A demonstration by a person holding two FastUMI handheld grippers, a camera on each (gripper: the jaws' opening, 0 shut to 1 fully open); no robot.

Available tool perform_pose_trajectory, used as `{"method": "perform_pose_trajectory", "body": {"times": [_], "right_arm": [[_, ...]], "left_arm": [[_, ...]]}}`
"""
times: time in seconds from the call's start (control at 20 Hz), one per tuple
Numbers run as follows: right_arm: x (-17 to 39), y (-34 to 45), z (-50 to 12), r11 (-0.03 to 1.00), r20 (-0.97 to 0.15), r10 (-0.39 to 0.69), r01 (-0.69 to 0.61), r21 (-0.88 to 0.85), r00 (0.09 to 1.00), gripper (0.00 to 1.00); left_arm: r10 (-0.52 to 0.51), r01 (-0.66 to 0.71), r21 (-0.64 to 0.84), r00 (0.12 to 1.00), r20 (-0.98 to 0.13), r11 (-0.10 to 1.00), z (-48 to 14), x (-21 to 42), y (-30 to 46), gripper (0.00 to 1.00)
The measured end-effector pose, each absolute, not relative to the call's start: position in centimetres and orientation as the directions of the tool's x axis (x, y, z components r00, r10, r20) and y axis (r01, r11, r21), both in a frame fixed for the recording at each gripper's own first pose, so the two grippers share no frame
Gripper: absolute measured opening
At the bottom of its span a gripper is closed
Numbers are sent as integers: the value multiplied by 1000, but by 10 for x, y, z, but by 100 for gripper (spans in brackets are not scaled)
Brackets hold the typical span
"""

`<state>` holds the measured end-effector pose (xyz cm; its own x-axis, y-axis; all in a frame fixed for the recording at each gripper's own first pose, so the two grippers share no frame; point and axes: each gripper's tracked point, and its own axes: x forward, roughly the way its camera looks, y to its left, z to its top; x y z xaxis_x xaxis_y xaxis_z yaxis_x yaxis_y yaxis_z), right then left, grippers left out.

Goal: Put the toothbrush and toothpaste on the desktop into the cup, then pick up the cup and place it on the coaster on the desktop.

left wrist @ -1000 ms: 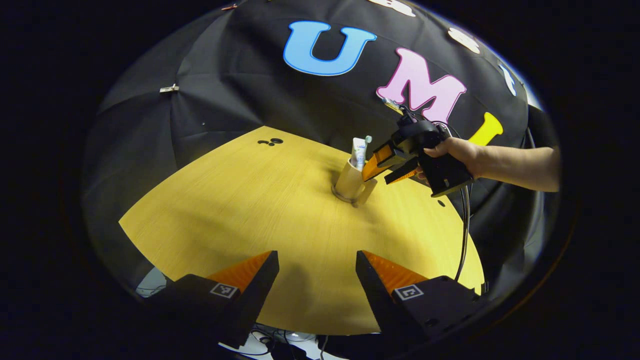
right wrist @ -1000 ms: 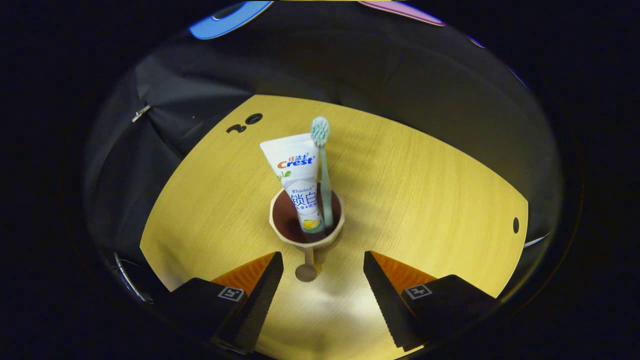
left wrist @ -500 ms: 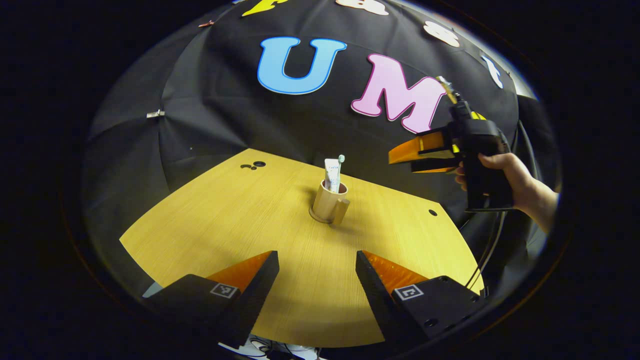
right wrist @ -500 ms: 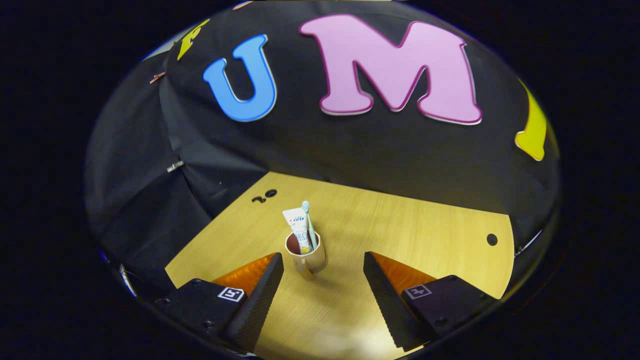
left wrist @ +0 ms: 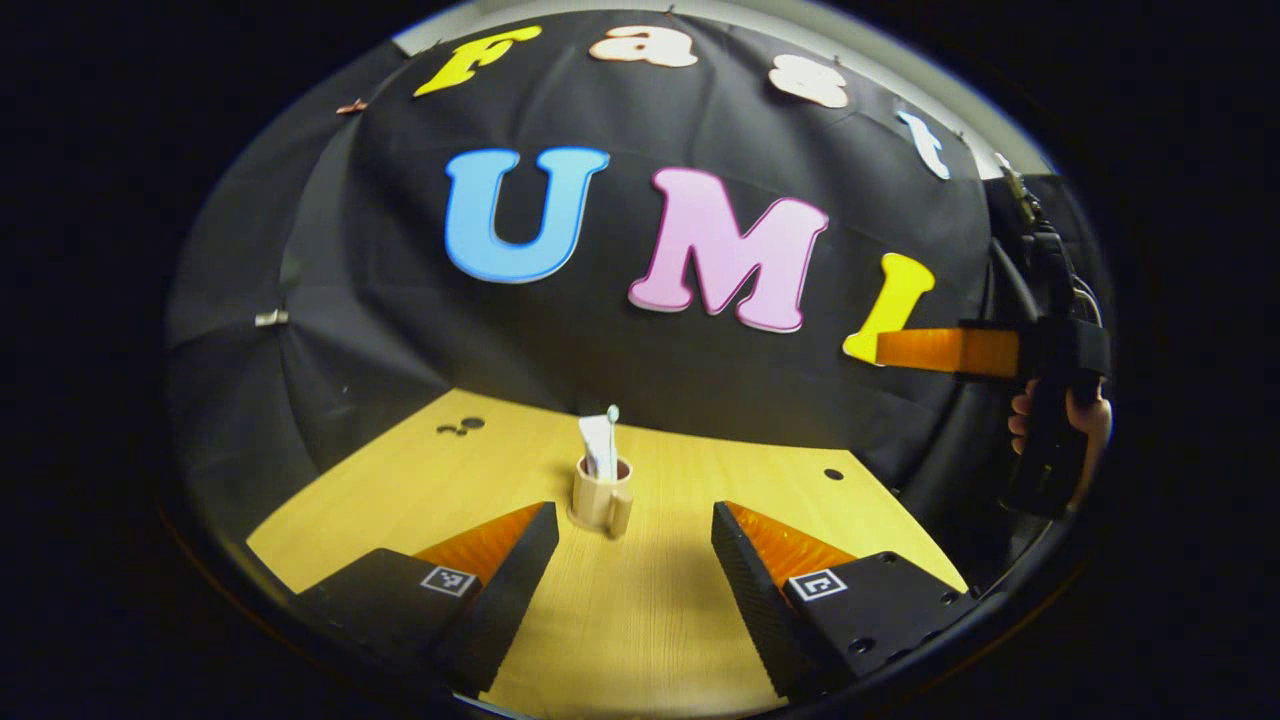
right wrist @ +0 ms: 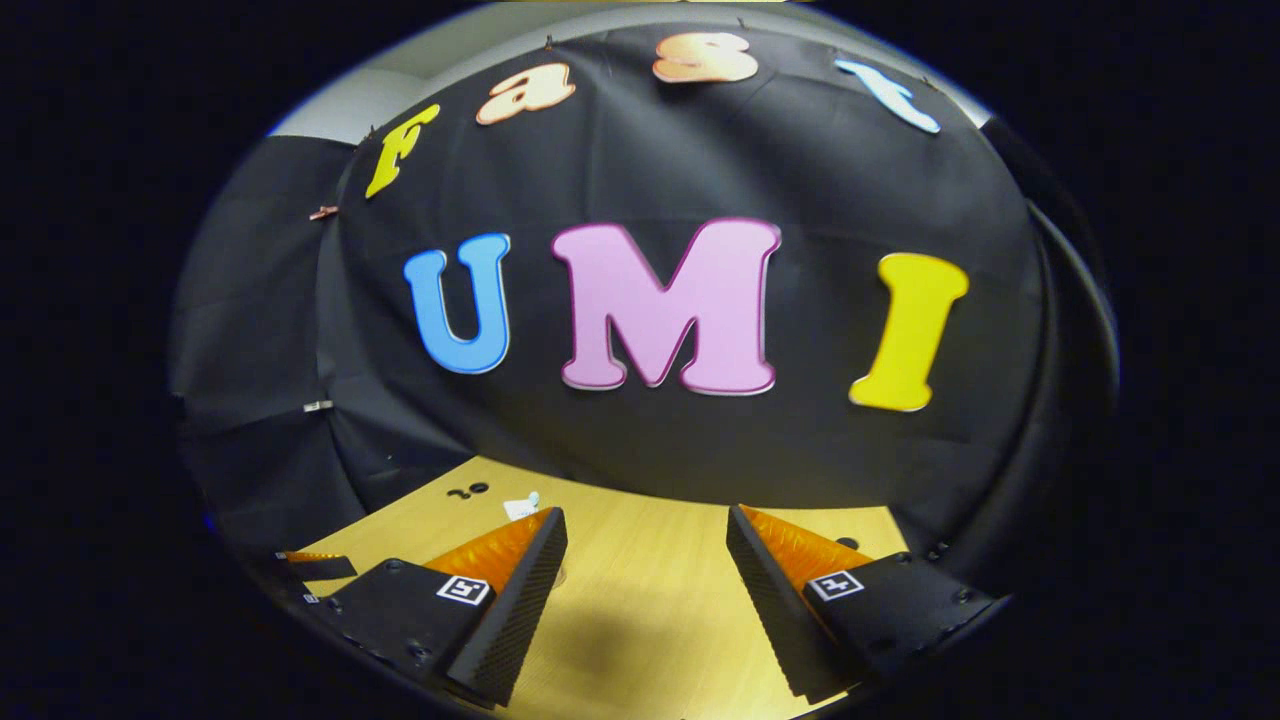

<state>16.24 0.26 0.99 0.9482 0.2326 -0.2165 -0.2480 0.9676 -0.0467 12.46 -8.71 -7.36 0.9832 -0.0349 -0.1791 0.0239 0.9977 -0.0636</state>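
Note:
A beige cup [left wrist: 601, 503] with a handle stands upright on the yellow wooden table [left wrist: 420, 480]. In it stand a white toothpaste tube [left wrist: 599, 447] and a pale toothbrush [left wrist: 612, 413], head up. My left gripper [left wrist: 635, 560] is open and empty, low over the table, with the cup a short way beyond its fingertips. My right gripper [left wrist: 900, 350] is held by a hand [left wrist: 1085, 420] high at the right, far from the cup. In the right gripper view that gripper [right wrist: 645, 565] is open and empty, and the toothpaste tube's top [right wrist: 520, 507] peeks over its left finger.
The black cloth wall [left wrist: 600, 340] closes the table's far side and wraps round the left. Small dark holes [left wrist: 460, 426] mark the far left of the table, and another hole [left wrist: 833, 473] the far right. A cable hangs by the right gripper.
Both grippers have drawn back from the cup and tilted upward. The right gripper, close over the cup a second ago, has gone up and to the right. The cup has stayed put.

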Motion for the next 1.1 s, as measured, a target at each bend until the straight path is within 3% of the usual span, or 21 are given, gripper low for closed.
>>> {"method": "perform_pose_trajectory", "body": {"times": [0.2, 0.6, 1.1], "right_arm": [[107, -11, 32, 992, -128, 127, -129, -8, 984, 98], [27, -37, 21, 999, -119, -54, 54, -3, 991, 98], [-16, -39, -18, 996, -180, -90, 91, -4, 980, 98]], "left_arm": [[-87, 86, -8, 989, -119, 996, -39, 119, -98, 98], [-144, 144, 9, 989, -24, 990, 1, 77, -107, 98], [-104, 104, -15, 993, -52, 994, -18, 48, -101, 97]]}}
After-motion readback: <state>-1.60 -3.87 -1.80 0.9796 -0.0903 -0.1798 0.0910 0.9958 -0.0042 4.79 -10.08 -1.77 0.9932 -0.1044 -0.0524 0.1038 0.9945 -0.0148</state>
